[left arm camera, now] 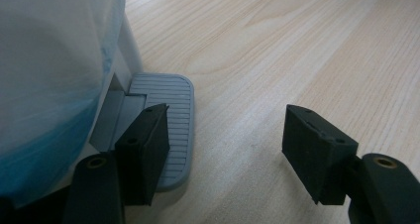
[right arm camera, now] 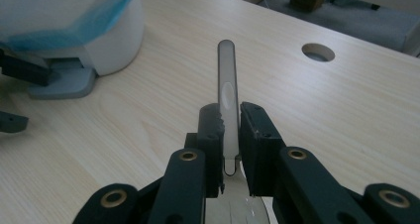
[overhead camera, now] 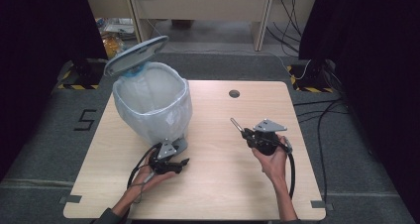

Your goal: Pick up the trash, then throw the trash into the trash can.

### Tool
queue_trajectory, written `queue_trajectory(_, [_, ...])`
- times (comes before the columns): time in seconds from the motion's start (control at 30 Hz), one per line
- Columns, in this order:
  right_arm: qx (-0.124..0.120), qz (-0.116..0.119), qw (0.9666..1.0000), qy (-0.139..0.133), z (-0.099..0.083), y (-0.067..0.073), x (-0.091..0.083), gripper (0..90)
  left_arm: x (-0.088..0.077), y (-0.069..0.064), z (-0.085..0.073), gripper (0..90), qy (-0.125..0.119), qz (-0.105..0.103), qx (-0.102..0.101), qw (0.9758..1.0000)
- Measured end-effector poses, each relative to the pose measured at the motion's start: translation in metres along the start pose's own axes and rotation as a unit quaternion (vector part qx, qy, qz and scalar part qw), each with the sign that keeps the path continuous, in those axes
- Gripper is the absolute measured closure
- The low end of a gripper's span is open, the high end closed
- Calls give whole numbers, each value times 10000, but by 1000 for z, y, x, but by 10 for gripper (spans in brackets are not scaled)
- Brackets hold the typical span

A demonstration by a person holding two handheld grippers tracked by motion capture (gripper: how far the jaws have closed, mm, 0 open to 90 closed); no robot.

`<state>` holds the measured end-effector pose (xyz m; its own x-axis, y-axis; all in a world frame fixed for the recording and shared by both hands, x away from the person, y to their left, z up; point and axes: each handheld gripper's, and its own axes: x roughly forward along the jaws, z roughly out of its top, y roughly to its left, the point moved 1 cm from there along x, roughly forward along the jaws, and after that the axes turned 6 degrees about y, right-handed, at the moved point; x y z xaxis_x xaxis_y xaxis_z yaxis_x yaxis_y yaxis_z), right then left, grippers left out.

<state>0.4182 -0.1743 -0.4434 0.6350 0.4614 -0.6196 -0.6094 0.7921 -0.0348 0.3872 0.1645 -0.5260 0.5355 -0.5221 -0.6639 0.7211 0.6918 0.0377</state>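
the right gripper (right arm camera: 230, 135) has its jaws clamped on a slim clear utensil (right arm camera: 227, 80), apparently a plastic spoon held near the bowl end, handle pointing away over the table (overhead camera: 233, 184). the left gripper (left arm camera: 225, 149) has its jaws wide apart with nothing between them; one jaw sits over the ribbed grey pedal (left arm camera: 173, 120) of the pedal bin (overhead camera: 151, 105), the other over bare wood. the bin's lid (overhead camera: 136, 55) stands raised and its liner is open at the top (so that jaw is likely pressing the pedal, though contact is hard to confirm). i'd judge the step to be dropping the utensil in: keep steady weight on the pedal, carry the right gripper well over the rim, and release only once it's above the liner.
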Motion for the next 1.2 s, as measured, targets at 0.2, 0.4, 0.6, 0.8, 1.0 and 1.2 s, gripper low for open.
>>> queue_trajectory(0.2, [-195,-7,9997,-124,21,5,-11,796,0,1,0,345,-3,-2,27,10000])
queue_trajectory(0.4, [-332,42,9993,-174,38,7,-17,796,0,0,0,348,-26,-5,0,10000])
queue_trajectory(0.6, [-388,31,9989,-247,49,8,-23,796,0,1,0,354,-16,-16,7,10000])
queue_trajectory(0.8, [-459,39,9985,-296,60,11,-26,797,0,1,0,354,-13,-27,6,10000])
queue_trajectory(1.0, [-555,60,9979,-326,71,15,-27,796,-1,1,0,354,-26,-51,-18,10000])
queue_trajectory(1.2, [-640,121,9972,-363,82,21,-27,797,-1,1,0,356,-26,-63,-35,10000])
